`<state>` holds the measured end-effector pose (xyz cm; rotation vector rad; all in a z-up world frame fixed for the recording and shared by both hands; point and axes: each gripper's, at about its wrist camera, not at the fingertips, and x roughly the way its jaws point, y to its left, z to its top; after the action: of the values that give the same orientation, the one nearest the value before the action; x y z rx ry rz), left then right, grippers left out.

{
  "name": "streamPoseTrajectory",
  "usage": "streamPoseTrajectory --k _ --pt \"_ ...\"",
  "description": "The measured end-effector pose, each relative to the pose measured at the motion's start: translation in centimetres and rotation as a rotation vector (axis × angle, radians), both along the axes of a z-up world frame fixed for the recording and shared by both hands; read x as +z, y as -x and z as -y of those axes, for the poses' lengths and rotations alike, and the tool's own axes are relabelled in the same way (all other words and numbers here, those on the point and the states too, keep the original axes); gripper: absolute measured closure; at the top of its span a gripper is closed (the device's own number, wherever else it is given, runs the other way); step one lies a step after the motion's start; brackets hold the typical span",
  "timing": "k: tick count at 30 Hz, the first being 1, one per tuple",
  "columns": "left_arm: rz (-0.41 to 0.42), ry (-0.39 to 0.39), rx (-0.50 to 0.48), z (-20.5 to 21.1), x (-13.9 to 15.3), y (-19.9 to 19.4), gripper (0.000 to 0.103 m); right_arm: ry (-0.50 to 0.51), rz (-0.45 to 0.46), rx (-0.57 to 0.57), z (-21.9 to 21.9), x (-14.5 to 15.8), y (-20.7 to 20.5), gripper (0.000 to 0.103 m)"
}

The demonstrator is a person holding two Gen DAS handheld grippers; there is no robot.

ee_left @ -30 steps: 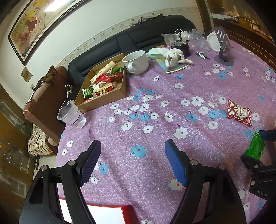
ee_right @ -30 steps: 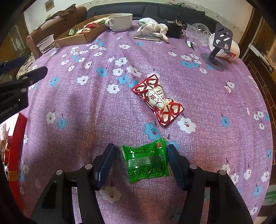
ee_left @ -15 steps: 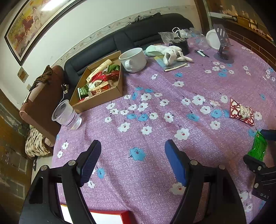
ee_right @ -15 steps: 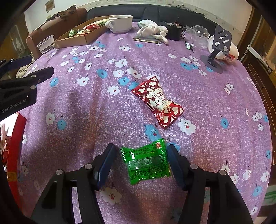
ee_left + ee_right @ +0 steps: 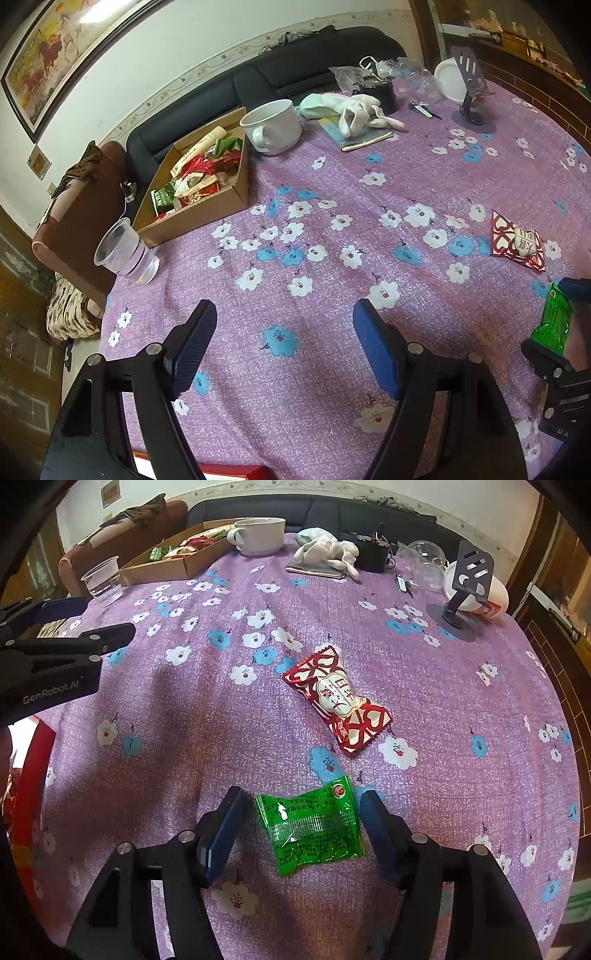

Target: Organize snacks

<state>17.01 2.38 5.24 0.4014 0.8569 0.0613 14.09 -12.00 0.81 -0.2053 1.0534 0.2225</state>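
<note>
A green snack packet [image 5: 314, 827] lies flat on the purple flowered tablecloth, between the fingers of my right gripper [image 5: 303, 797]. Its jaws are opening, and a small gap shows on each side of the packet. Just beyond it lies a red-and-white snack packet [image 5: 336, 698]. My left gripper [image 5: 284, 310] hangs open over bare cloth with nothing between its pads. In the left wrist view, the green packet [image 5: 554, 321] and red packet [image 5: 517, 245] sit at the right edge. A cardboard box [image 5: 207, 218] holding several snacks stands at the table's far left.
A clear plastic cup of water [image 5: 125, 254] stands near the box. Farther back are a white mug [image 5: 275, 125], a bundled cloth [image 5: 354, 110], a dark phone stand [image 5: 472, 92] and glassware. A red-edged tray [image 5: 236, 472] shows at the near edge. A black sofa [image 5: 295, 77] runs behind the table.
My right gripper's jaws have spread a little wider around the green packet, which stays put. The left gripper has drifted only slightly and stays open.
</note>
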Motion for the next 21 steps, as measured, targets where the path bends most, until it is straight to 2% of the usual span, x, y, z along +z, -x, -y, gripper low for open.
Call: streamPoseTrajectory --k 11,21 --pt "0.000 0.012 -0.017 0.3 -0.2 0.1 0.027 -0.002 0.025 -0.013 0.4 -0.1 0.2 0.027" --pt "-0.016 0.012 -0.020 0.4 -1.0 -0.5 0.027 -0.008 0.036 -0.013 0.5 -0.1 0.4 0.026"
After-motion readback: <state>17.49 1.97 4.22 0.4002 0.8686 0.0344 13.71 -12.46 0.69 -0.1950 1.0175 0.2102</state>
